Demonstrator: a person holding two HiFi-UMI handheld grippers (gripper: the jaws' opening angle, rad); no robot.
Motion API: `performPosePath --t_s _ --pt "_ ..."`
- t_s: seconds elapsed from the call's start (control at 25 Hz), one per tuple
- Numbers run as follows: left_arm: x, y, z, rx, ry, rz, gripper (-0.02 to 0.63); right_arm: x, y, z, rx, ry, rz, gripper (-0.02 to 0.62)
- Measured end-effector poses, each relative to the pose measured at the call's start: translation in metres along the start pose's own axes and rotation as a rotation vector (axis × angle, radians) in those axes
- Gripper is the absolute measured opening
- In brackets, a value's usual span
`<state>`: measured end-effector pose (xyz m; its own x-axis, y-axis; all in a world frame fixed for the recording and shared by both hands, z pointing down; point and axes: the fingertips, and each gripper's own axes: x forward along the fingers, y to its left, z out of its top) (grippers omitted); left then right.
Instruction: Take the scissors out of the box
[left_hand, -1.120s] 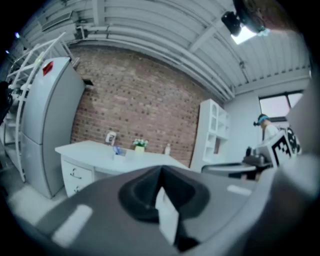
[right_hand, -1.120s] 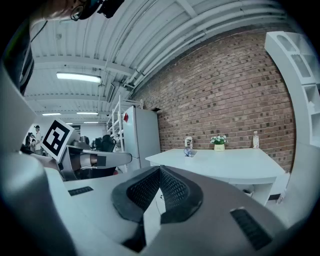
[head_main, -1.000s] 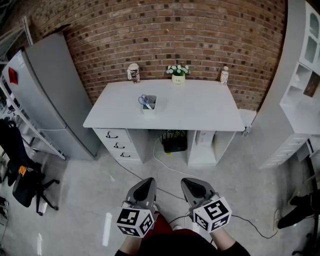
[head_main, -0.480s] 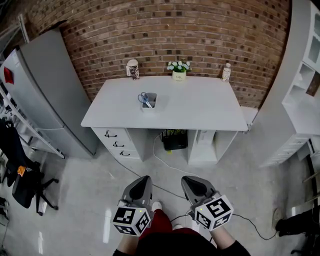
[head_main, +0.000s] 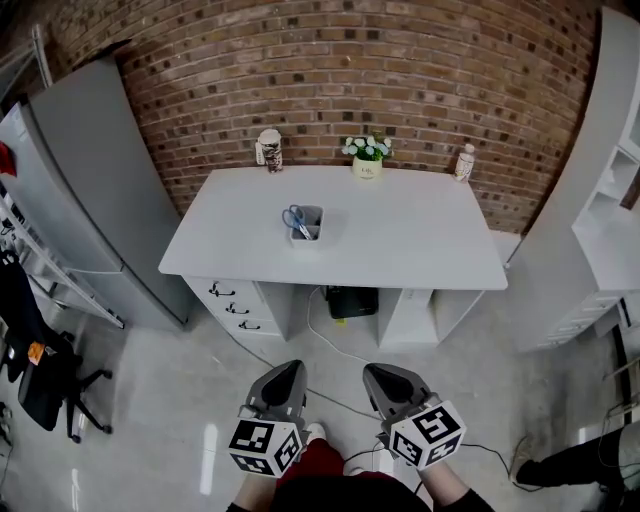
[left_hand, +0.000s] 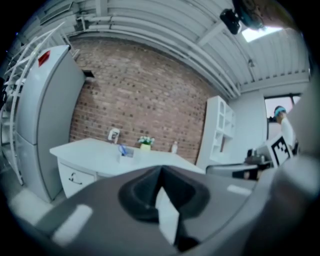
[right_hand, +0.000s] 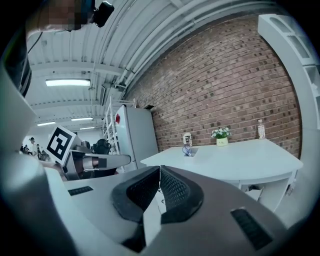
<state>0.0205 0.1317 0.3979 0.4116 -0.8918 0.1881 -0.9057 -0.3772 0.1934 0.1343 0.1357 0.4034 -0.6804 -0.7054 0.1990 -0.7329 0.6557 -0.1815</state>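
Left gripper (head_main: 286, 370) and right gripper (head_main: 386, 371), jaws clenched on nothing, point side by side toward the desk (head_main: 420, 235), well short of the scissors (head_main: 294, 218) standing in the box (head_main: 311, 231).

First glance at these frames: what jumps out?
The red brick wall fills the back, with a white desk against it. Left of its middle stands a small white box holding blue-handled scissors. Low in the head view, the left gripper and right gripper are shut, empty, short of the desk.

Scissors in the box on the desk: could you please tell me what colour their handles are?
Blue; the scissors show best in the head view.
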Motion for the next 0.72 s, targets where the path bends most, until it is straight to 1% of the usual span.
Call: performPosePath --t_s 0.32,0.72 --pt "0.028 0.056 0.015 0.007 0.009 0.002 0.003 0.059 -0.003 0.011 0.025 0.008 -0.006 0.008" --pt "0.044 0.102 0.019 0.002 0.026 -0.01 0.005 0.11 -0.001 0.022 -0.009 0.015 -0.029 0.008"
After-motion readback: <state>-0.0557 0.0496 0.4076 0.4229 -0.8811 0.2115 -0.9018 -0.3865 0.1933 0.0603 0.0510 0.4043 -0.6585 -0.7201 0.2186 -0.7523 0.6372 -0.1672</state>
